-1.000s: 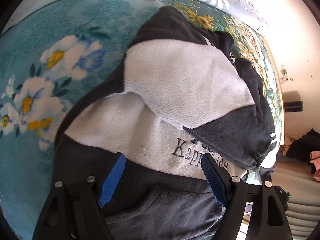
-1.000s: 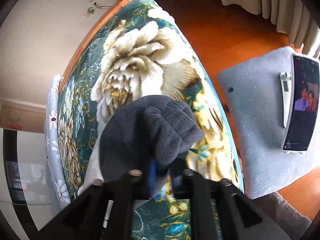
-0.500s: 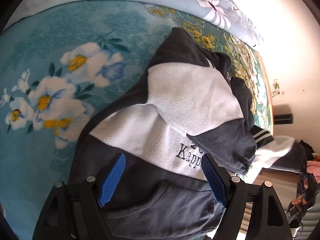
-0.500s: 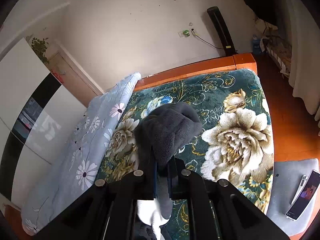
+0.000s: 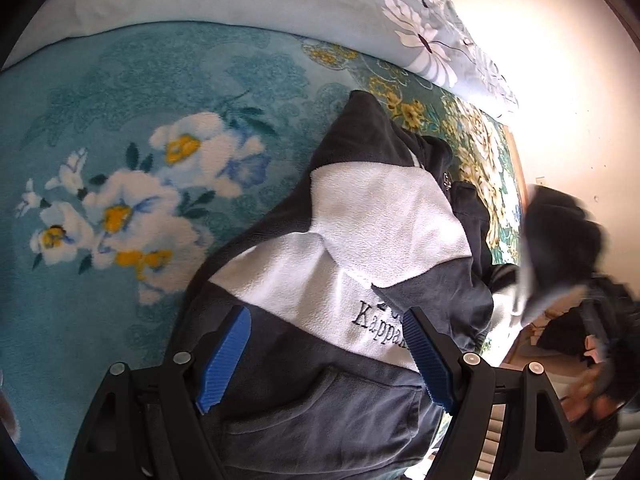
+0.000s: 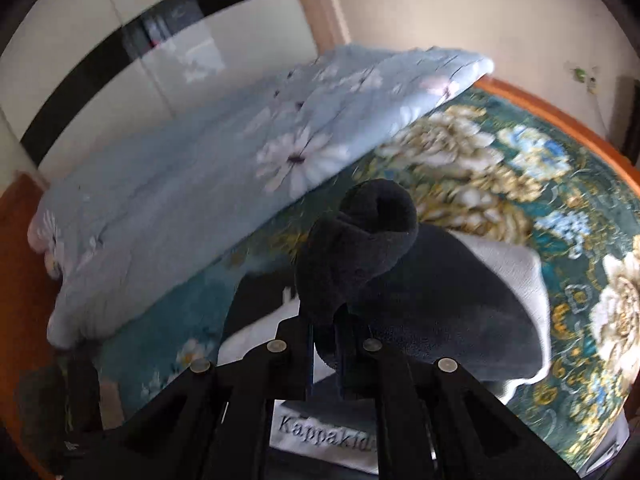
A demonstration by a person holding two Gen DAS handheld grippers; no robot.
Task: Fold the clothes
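- The hoodie, dark grey with white bands, lies on the floral blanket; one sleeve is folded across its chest.
- The left gripper hangs over the hoodie's lower front, blue pads wide apart and nothing between them.
- The right gripper is clamped on the other sleeve's cuff, which bulges above its tips at 12 o'clock.
- In the left view that lifted cuff blurs at 3 o'clock.
- A pale quilt lies at 10 o'clock in the right view.
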